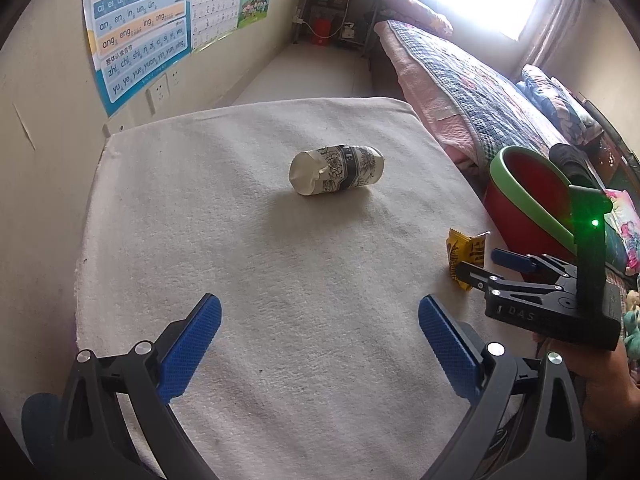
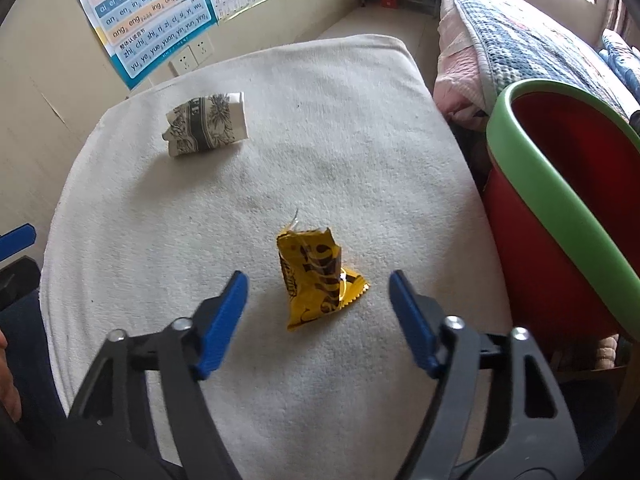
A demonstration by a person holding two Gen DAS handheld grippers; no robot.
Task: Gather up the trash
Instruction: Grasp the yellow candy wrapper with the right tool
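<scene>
A crumpled yellow snack wrapper (image 2: 310, 276) lies on the white cloth-covered table (image 2: 360, 140) near its right edge. My right gripper (image 2: 317, 282) is open and tilted down over the wrapper. The wrapper sits between the blue pads (image 2: 224, 320), and neither pad touches it. In the left wrist view the right gripper (image 1: 478, 262) reaches the wrapper (image 1: 466, 254) from the right. A crushed paper cup (image 1: 336, 170) with a dark print lies on its side mid-table, also seen at the cup (image 2: 208, 126). My left gripper (image 1: 319, 302) hangs open above bare cloth, short of the cup.
A red bin with a green rim (image 2: 560, 200) stands right beside the table's right edge. Beyond it is a bed with a patterned quilt (image 1: 460, 80). Wall posters (image 1: 136, 28) and sockets (image 2: 192, 54) are at the left, and a dark shelf (image 1: 340, 8) at the far end.
</scene>
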